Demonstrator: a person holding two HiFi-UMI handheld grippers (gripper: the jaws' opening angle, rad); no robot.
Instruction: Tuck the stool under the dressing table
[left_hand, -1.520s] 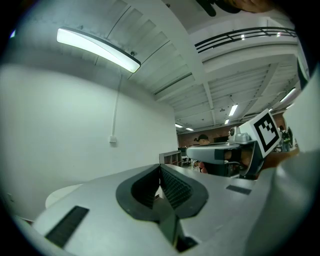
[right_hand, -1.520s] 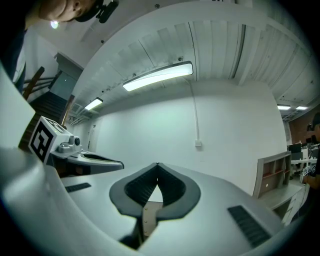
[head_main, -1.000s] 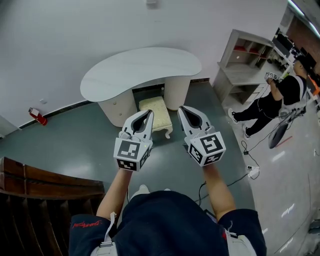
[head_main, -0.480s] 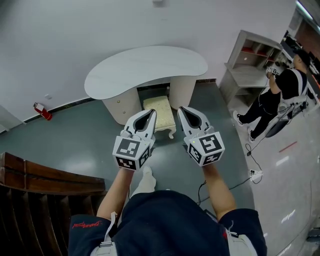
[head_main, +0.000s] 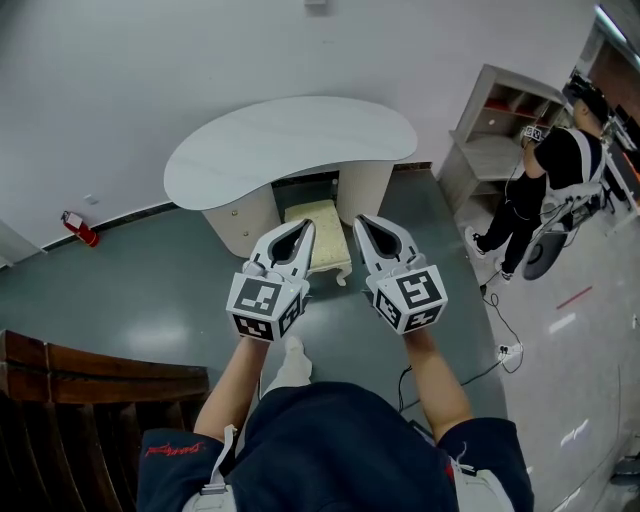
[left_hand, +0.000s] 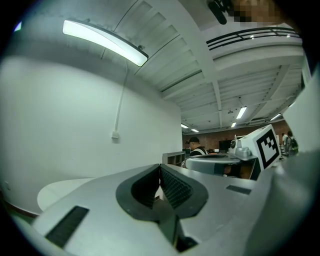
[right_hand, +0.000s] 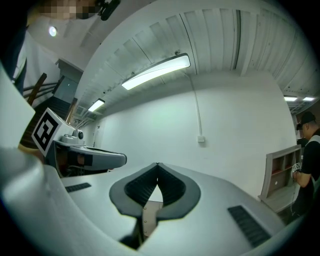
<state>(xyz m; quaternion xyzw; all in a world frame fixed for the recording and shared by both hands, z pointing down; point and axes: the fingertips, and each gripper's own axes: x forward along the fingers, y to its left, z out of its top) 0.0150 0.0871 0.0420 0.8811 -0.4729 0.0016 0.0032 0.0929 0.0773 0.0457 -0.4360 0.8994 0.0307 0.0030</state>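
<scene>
Stool (head_main: 328, 232) sits partly inside the knee gap of the dressing table (head_main: 290, 140), its front half projecting onto the grey floor (head_main: 150, 290). Left hand-held gripper (head_main: 303, 227) and right hand-held gripper (head_main: 362, 221) are held level, side by side, jaws closed together, both empty.

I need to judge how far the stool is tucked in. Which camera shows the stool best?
The head view: it looks down on the stool, its far end at the opening of the dressing table. Both gripper views look level, above it, and show none of it.
</scene>
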